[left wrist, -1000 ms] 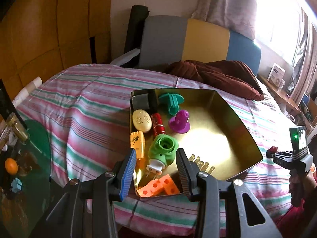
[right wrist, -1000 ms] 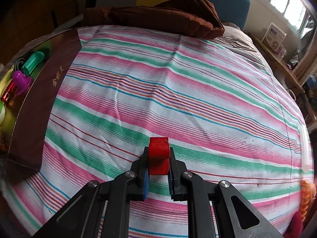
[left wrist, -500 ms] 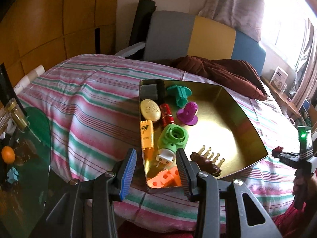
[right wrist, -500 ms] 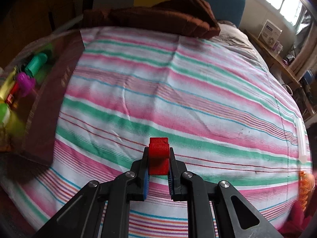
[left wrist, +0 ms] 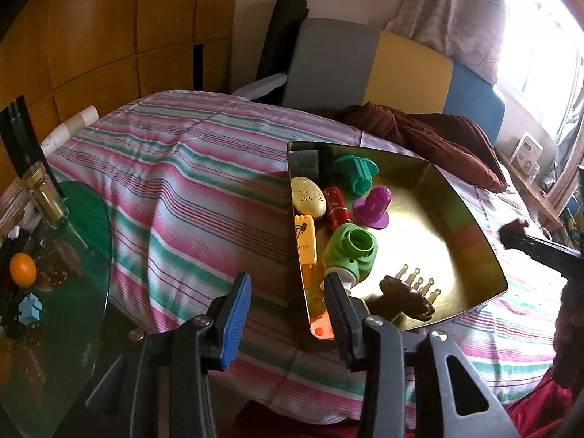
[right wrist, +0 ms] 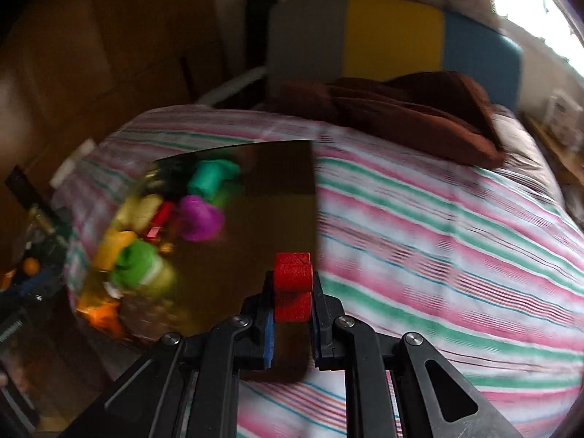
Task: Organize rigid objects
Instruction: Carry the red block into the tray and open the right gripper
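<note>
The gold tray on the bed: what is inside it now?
Inside the gold tray lie a green plug adapter, purple cap, teal piece, cream oval and brown comb. The left gripper's finger covers its near corner.

Red block (right wrist: 293, 284) upright, gold tray (right wrist: 277, 197) w/ toys

Red block (right wrist: 293, 284); gold tray (left wrist: 471, 226); pink-green striped bedspread (left wrist: 189, 197).
</note>
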`<action>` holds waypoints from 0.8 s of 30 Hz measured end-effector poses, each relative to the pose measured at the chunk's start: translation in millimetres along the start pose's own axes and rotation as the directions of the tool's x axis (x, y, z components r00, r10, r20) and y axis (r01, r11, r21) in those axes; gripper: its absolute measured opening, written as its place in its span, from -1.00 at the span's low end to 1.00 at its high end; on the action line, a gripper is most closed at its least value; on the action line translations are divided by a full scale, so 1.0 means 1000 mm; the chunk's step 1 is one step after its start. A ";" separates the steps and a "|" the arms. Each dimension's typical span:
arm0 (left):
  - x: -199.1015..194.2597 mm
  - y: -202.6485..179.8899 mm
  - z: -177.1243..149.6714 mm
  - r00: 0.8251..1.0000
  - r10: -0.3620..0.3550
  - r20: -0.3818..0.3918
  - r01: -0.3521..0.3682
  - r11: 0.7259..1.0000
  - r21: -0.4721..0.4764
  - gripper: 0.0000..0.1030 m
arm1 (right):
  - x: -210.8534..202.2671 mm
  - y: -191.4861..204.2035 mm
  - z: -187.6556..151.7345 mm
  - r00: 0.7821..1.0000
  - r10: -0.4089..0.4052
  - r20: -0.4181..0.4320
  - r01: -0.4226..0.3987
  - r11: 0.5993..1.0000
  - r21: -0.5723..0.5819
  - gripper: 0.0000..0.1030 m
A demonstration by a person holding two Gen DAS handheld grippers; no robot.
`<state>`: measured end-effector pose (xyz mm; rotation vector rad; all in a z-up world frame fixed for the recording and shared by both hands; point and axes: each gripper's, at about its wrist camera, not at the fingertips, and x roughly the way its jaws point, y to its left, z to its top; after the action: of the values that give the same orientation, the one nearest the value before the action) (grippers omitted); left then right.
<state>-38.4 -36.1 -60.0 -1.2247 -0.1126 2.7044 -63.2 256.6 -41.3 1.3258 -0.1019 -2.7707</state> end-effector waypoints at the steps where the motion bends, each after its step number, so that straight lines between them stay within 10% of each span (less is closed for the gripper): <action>1: -0.001 0.000 0.000 1.000 -0.002 0.001 0.002 1.000 0.001 -0.19 | 0.004 0.009 0.001 1.000 0.014 -0.005 -0.014 1.000 -0.010 -0.71; 24: 0.011 0.002 -0.007 0.999 -0.031 -0.035 0.031 0.999 0.008 -0.19 | 0.124 0.091 0.020 0.961 0.122 -0.249 -0.103 0.991 0.088 -0.60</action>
<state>-40.5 -35.6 -73.3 -1.2572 -0.1150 2.6529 -153.7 155.2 -117.1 1.6257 -0.2599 -2.5021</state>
